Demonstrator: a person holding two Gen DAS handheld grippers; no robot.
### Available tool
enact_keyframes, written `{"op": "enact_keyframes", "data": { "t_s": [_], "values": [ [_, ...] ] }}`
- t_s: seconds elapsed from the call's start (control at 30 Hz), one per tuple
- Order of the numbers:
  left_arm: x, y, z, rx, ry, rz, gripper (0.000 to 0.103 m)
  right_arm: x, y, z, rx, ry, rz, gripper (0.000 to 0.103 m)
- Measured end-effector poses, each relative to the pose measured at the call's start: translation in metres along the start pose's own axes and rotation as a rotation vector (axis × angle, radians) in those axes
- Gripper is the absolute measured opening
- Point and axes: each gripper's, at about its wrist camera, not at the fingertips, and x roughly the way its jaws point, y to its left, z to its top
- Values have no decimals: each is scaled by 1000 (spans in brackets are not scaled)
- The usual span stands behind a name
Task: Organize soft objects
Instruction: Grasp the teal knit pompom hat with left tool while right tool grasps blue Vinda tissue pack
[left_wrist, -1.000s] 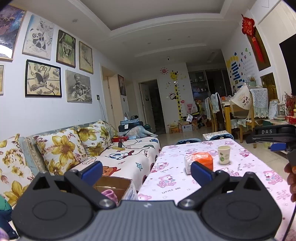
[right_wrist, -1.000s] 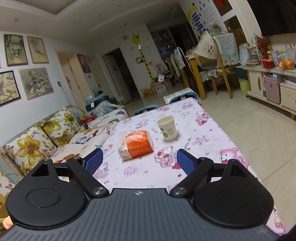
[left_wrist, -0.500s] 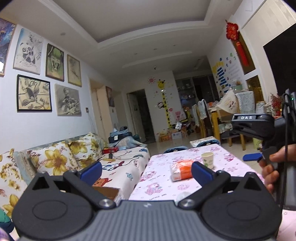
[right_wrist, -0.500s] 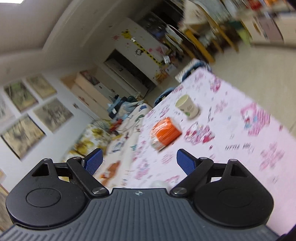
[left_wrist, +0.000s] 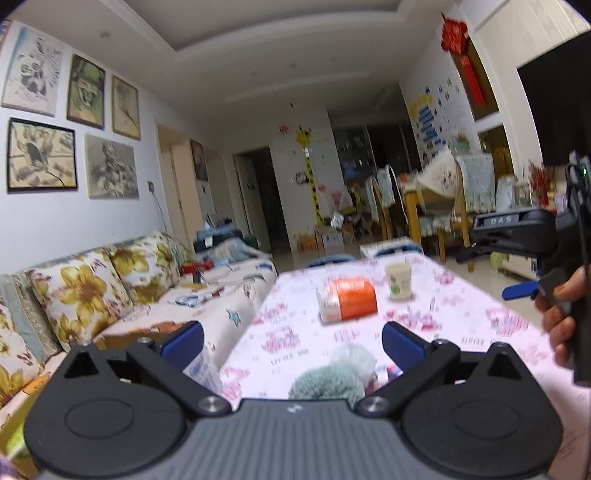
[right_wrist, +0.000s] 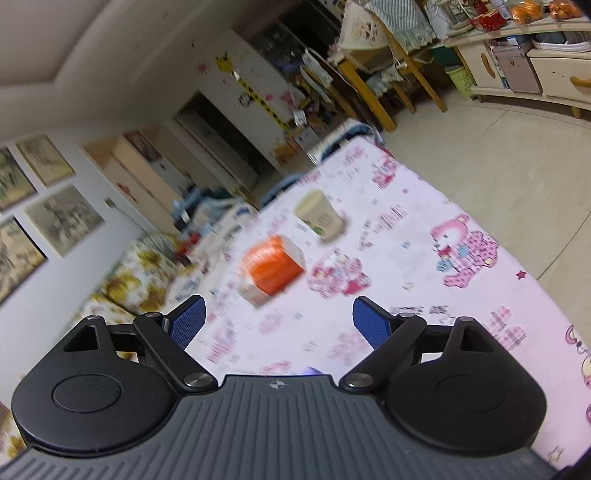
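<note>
Both grippers hang over the table (left_wrist: 461, 314) with the pink cartoon cloth, and both have their jaws spread wide with nothing between them. The left gripper (left_wrist: 291, 341) sits lower and closer to the cloth than half a second ago, so a fuzzy pale green soft thing (left_wrist: 332, 380), maybe yarn or a knit piece, now pokes up right in front of its body at about 6 o'clock in the left view. It wasn't visible earlier. It lies on the cloth, just short of the blue pads (left_wrist: 181, 343), not gripped.

Further out at 12 o'clock from the jaws is the orange and white pack (left_wrist: 347, 299), with the paper cup (left_wrist: 399, 282) just beside it at 1 o'clock. The sofa (left_wrist: 110, 295) with flower cushions runs along 9 o'clock.

The right gripper (right_wrist: 277, 319) is tilted like in the last frame, but its view is a bit sharper now. In the left view, it shows at 3 o'clock with a hand (left_wrist: 565, 314) around its grip. In its own view the pack (right_wrist: 273, 269) and cup (right_wrist: 321, 216) sit ahead, well apart from its pads.
</note>
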Motion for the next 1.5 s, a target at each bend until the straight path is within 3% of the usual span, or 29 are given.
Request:
{"op": "enact_keyframes", "data": {
  "t_s": [0.33,0.57,0.9,1.03,1.1,1.17,1.37,1.5],
  "values": [
    [83,-24,-35,99,131,-31,96,44,-2,-35,-139,197,-52,103],
    [131,-20,-49,46,253,-50,96,71,8,-59,-263,285,-65,103],
    [165,-11,-63,-82,372,-150,96,73,25,-76,-451,273,-99,99],
    [173,-13,-66,-86,396,-183,96,73,25,-76,-495,255,-122,85],
    [176,-12,-65,-89,398,-193,92,71,25,-76,-500,254,-122,78],
    [177,-12,-65,-103,407,-214,82,72,26,-76,-511,255,-129,69],
    [175,-9,-63,-124,409,-214,72,72,29,-77,-547,245,-139,66],
    [169,-6,-62,-133,404,-209,70,71,29,-76,-534,239,-149,66]
  ]
}}
